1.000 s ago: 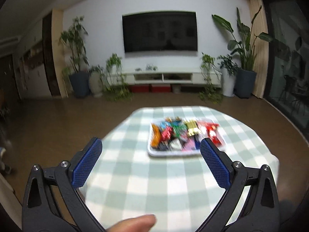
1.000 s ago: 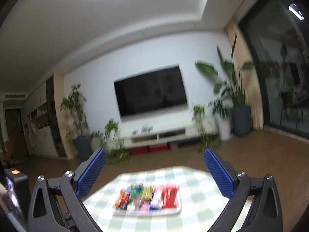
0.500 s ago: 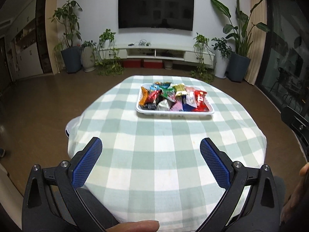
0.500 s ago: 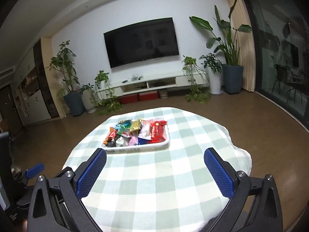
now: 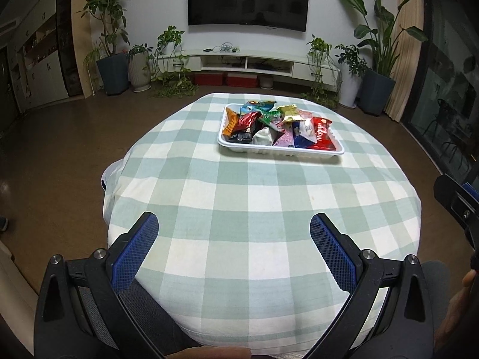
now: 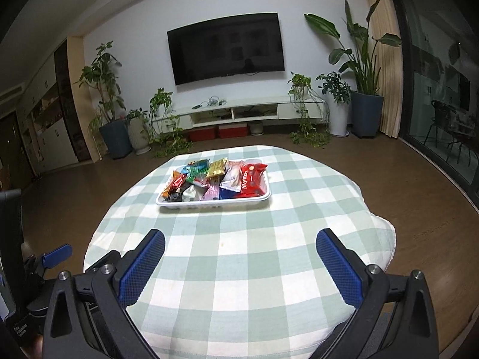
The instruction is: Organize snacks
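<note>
A round table (image 5: 260,209) draped in a green-and-white checked cloth (image 6: 239,269) bears a white tray (image 5: 278,151) of wrapped snacks (image 5: 278,125) at its far side.

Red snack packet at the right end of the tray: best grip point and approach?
Judging from both views, take the red snack packet across its narrow width near the near end, coming from above and the tray's right side. It lies flat on top, long axis running away from the camera, with free rim there; neighbours crowd its left edge. The right gripper is open and on that side.

Black tongs (image 5: 233,239), blue textured pads (image 6: 140,272)
</note>
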Tool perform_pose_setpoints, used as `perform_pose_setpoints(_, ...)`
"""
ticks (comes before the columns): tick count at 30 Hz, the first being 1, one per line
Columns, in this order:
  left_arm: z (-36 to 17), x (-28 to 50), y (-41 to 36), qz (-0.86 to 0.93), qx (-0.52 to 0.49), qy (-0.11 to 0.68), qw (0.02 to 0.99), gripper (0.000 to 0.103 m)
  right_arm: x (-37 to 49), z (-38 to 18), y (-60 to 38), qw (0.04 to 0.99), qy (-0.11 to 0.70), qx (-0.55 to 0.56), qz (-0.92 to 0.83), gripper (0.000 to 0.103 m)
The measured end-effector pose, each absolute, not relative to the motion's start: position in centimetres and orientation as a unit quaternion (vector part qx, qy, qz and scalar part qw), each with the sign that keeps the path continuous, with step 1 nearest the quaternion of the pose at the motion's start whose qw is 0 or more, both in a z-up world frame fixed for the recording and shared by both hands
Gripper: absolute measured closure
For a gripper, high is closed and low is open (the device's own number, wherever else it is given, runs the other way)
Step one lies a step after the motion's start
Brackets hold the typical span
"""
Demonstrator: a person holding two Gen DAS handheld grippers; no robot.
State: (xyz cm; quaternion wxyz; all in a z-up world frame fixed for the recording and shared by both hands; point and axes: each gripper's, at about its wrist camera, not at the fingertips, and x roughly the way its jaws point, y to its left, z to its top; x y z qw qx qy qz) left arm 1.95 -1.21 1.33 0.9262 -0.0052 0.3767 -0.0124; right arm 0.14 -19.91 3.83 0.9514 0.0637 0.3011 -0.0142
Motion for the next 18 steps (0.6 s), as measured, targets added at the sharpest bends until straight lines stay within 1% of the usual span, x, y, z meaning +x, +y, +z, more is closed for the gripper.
perform_pose_setpoints(18,0.52,2.61,-1.14,-0.014,-0.003,0.384,0.923,0.000,0.72,2.94,-19.59,0.947,0.315,0.058,-0.013,0.000)
